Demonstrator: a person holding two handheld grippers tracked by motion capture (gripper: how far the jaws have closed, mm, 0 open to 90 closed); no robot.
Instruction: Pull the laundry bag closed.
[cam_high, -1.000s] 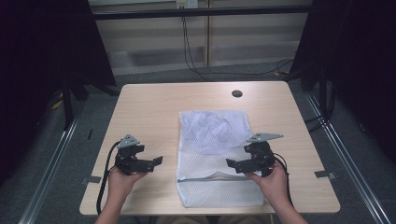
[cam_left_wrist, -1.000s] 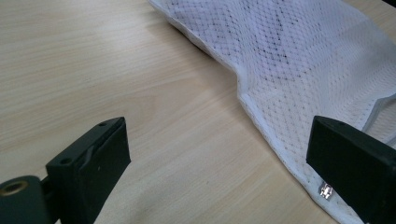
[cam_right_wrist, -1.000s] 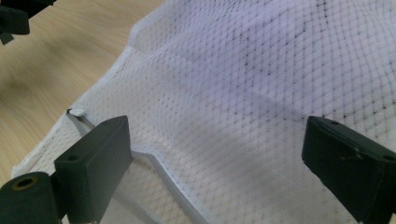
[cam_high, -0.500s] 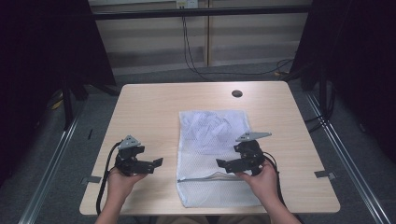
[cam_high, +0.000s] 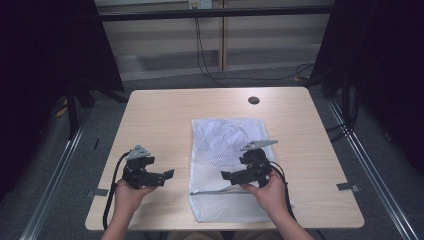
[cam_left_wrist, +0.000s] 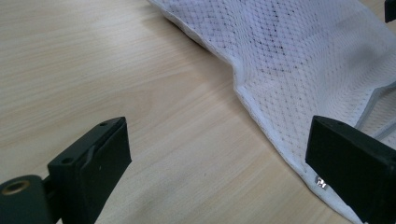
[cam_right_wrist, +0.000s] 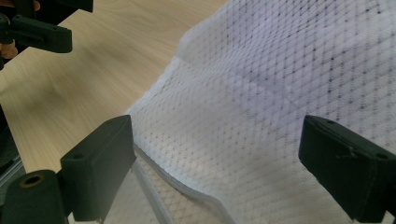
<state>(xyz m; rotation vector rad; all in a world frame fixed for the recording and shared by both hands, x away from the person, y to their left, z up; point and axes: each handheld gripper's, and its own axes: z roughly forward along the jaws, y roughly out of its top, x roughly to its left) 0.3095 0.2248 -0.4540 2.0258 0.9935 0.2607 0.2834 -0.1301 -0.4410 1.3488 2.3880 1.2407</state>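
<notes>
High view: a white rectangular mesh laundry bag lies flat on the light wooden table. Over the bag's near half, the right gripper hovers, jaws spread and empty. Left of the bag, the left gripper is likewise spread, grasping nothing.

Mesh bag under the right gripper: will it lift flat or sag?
The mesh bag lies rumpled in soft folds, so it will probably sag. It looks thin and see-through, likely light. One open right gripper pinching may just bunch it.
</notes>
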